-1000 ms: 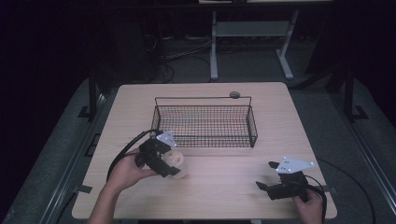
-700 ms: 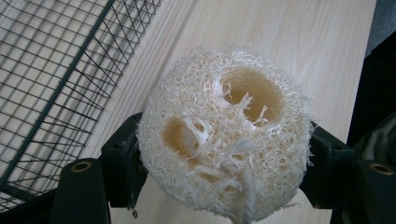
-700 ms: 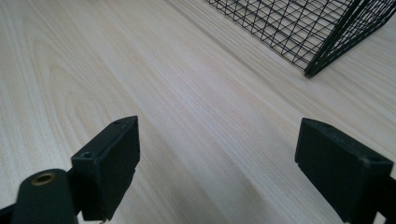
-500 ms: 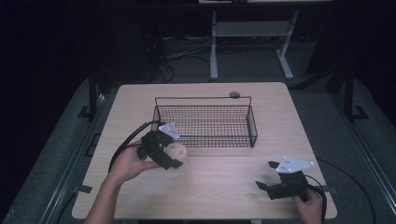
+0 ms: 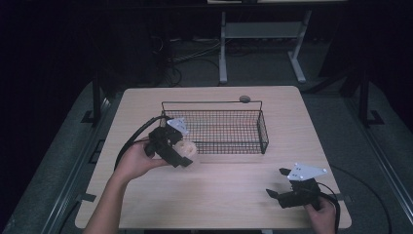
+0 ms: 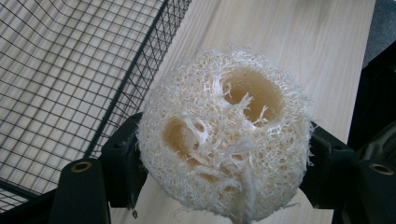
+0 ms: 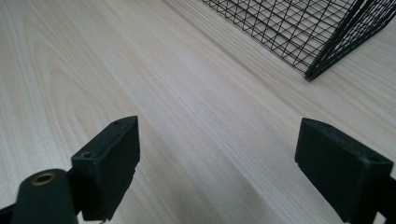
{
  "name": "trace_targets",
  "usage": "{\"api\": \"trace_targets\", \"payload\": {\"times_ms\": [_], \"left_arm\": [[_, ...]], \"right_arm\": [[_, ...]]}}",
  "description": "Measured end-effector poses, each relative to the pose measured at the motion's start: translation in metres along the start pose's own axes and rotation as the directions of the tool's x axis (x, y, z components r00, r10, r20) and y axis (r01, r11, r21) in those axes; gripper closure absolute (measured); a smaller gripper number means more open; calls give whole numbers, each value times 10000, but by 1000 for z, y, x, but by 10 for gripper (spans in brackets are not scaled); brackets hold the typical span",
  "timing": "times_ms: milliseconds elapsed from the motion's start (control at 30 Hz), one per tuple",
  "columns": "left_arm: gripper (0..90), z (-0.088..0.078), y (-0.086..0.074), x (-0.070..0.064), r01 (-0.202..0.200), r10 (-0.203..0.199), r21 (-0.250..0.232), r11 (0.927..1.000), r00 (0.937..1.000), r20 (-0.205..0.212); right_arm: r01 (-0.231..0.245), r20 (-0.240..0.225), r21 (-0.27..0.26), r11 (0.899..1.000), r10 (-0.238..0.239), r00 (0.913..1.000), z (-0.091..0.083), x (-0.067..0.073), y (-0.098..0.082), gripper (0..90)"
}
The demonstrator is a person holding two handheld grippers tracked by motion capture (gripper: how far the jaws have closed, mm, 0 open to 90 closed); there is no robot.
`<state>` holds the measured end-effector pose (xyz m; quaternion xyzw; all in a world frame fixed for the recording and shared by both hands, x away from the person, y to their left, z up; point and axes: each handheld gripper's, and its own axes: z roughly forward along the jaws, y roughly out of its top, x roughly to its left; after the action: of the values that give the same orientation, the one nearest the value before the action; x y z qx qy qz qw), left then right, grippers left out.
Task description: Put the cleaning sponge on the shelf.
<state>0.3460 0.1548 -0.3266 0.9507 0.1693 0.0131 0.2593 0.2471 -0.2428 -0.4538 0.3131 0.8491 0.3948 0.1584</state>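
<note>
Two black jaws of the left gripper clench a pale loofah slice from both sides, just outside the wire basket wall. Well apart, the right gripper rests spread wide over bare table.

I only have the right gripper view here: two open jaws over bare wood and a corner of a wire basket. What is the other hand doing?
Observer: The left gripper is shut on a loofah sponge, one jaw on each side of it.
Operator: Is the sponge in the basket yet?
Observer: No. In the high view it hangs just outside the wire basket, at its front left corner.
Operator: Anything inside the basket?
Observer: Nothing I can see; the table shows through the mesh.
Operator: And where is my gripper?
Observer: The right gripper sits near the table's front right corner, apart from the basket.
</note>
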Motion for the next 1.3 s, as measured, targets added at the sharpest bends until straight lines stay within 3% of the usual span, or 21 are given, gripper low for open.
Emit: {"api": "trace_targets", "payload": {"times_ms": [500,1000,1300], "left_arm": [[279,-6,16,20,332,-329,-349,9988,9994,92],[279,-12,43,32,2,-3,-228,9997,10000,-19],[279,-12,56,43,128,-132,-328,9994,9998,-125]], "right_arm": [[-37,-19,-98,9999,36,10000,0,-1,0,135],[-35,-25,-139,9999,35,10000,-1,-1,1,135],[-50,-23,-121,9999,49,10000,-1,-1,1,135]]}}
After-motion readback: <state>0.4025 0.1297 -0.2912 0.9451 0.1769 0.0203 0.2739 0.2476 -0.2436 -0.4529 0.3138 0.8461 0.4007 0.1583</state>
